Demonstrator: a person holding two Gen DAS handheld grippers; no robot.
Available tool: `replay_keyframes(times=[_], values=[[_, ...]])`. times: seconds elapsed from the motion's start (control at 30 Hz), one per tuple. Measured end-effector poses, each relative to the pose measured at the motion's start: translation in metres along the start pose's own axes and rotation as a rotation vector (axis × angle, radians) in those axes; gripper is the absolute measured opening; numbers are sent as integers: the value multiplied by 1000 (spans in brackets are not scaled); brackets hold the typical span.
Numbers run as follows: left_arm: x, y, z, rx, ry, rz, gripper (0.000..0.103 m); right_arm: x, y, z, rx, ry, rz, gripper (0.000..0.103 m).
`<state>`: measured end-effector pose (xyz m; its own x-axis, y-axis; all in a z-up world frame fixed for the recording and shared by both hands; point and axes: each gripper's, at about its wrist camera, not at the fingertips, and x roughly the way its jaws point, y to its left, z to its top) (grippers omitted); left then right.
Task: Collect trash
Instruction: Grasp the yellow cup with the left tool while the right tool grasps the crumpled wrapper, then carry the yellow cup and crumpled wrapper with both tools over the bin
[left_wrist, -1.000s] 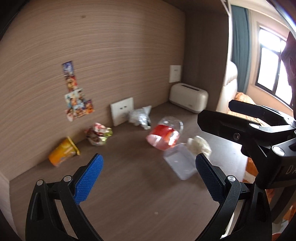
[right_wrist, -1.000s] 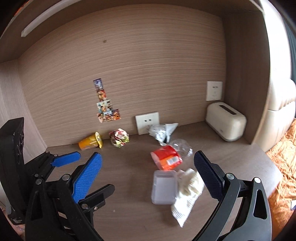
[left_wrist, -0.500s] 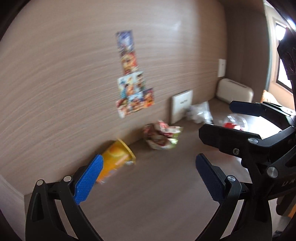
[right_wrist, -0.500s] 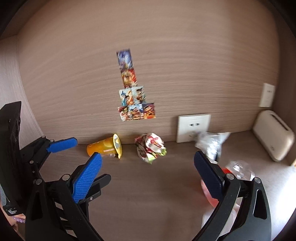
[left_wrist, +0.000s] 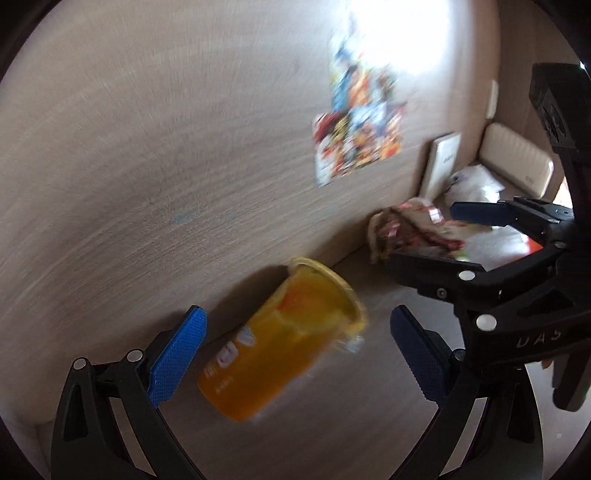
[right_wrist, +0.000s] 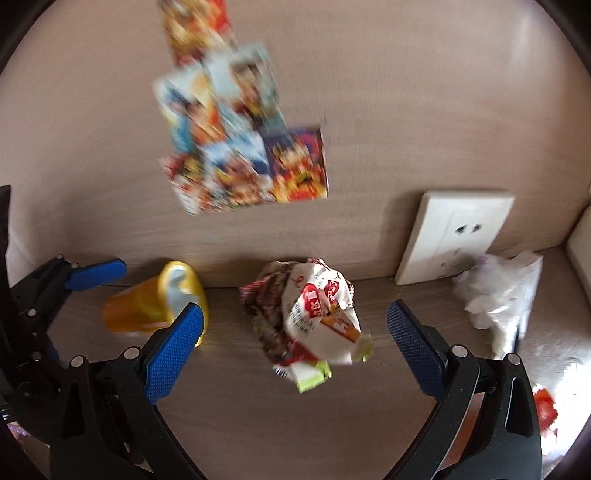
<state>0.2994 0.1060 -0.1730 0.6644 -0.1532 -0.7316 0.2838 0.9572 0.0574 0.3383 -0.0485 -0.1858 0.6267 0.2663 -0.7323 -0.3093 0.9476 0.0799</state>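
Observation:
An orange plastic cup (left_wrist: 280, 339) lies on its side on the wooden desk by the wall, between the open jaws of my left gripper (left_wrist: 299, 350). It also shows in the right wrist view (right_wrist: 147, 306). A crumpled red-and-white snack wrapper (right_wrist: 314, 317) lies between the open jaws of my right gripper (right_wrist: 295, 347). The wrapper also shows in the left wrist view (left_wrist: 406, 229), partly behind the right gripper (left_wrist: 454, 229). The left gripper (right_wrist: 96, 273) shows at the left of the right wrist view, open beside the cup.
A clear crumpled plastic bag (right_wrist: 498, 295) lies at the right by a white wall socket (right_wrist: 454, 236). Colourful stickers (right_wrist: 236, 147) are on the wooden back wall. A cream toaster (left_wrist: 517, 162) stands further right. A red wrapper (right_wrist: 543, 406) lies at the lower right.
Both grippers have moved forward and left toward the wall. The cup now sits between the left jaws and the snack wrapper between the right jaws. Both stay open.

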Motion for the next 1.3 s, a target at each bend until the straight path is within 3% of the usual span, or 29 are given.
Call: replay_keyframes(times=[0.07, 0.13, 0.17, 0.23, 0.27, 0.33, 0.47, 0.67, 0.9, 1.1, 1.3], values=[[8, -1, 0, 9, 20, -41, 98, 9, -1, 2, 5, 19, -6, 99], [18, -6, -2, 39, 60, -35, 96, 16, -2, 3, 5, 36, -22, 99], [21, -8, -1, 47, 70, -48, 86, 19, -2, 3, 3, 48, -28, 99], [28, -5, 0, 33, 92, -68, 65, 23, -2, 0, 6, 63, -28, 82], [28, -2, 0, 8, 88, -99, 56, 24, -3, -2, 8, 76, -36, 63], [27, -6, 0, 14, 89, -87, 49, 17, -3, -5, 10, 71, -28, 59], [9, -18, -5, -7, 67, -109, 49, -16, -6, -13, 8, 26, -12, 58], [-49, -43, -4, -28, -10, -116, 49, -92, -11, -27, 16, -79, -15, 58], [-114, -86, -2, 38, -92, -113, 49, -192, -33, -58, 80, -210, -57, 59], [-144, -158, 5, 92, -129, -189, 49, -273, -58, -95, 152, -273, -143, 60], [-158, -243, 5, 174, -144, -288, 49, -322, -104, -142, 237, -292, -233, 60]])
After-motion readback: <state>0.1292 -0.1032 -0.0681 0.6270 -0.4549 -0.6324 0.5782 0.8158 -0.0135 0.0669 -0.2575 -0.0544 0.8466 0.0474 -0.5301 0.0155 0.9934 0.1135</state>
